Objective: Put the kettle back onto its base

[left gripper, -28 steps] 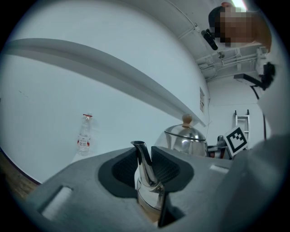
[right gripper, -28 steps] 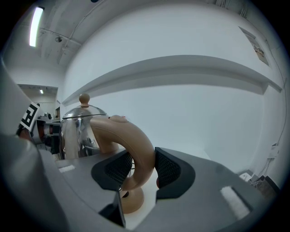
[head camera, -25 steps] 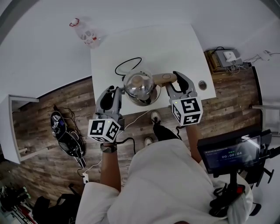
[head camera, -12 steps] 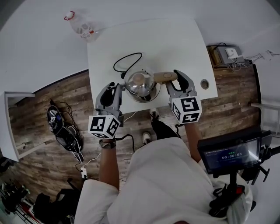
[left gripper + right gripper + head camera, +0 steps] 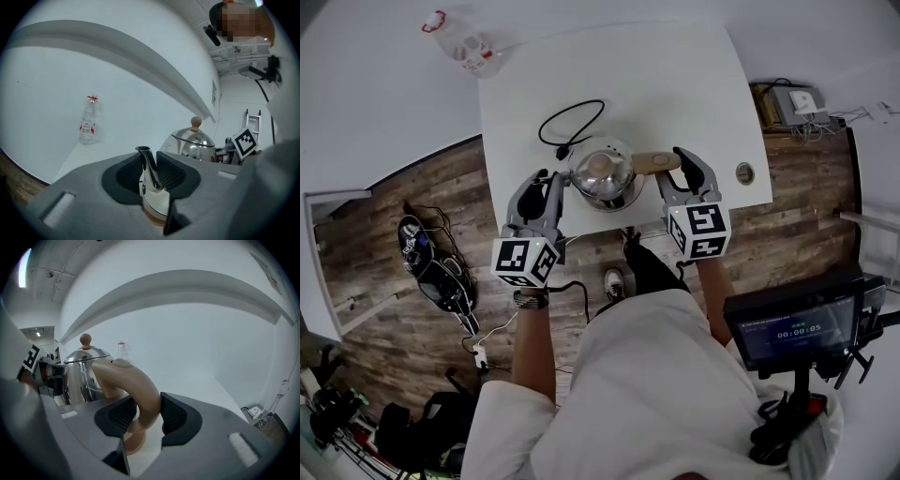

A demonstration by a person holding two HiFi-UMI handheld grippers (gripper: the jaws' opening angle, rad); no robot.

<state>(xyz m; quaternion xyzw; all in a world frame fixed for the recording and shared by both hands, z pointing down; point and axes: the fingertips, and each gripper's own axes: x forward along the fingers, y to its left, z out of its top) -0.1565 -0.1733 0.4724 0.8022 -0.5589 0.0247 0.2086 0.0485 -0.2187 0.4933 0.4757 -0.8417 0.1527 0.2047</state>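
Observation:
A shiny steel kettle (image 5: 602,173) with a wooden lid knob sits over the front part of the white table (image 5: 675,84). My left gripper (image 5: 546,180) is on the kettle's left; in the left gripper view its pads are shut on the thin steel spout (image 5: 149,169). My right gripper (image 5: 682,161) is on the right, and its pads grip the curved tan handle (image 5: 140,397). The base is hidden under the kettle. A black cord (image 5: 570,122) loops on the table and runs in beneath it. I cannot tell whether the kettle rests on the base.
A clear plastic bottle (image 5: 457,47) with a red label stands at the table's far left corner. A round cable hole (image 5: 744,172) sits near the front right edge. Cables and gear lie on the wooden floor (image 5: 422,272) to the left. A screen (image 5: 792,328) stands at my right.
The kettle, with both grippers on it, now sits a little farther in from the table's front edge and looks slightly smaller. The grips are unchanged.

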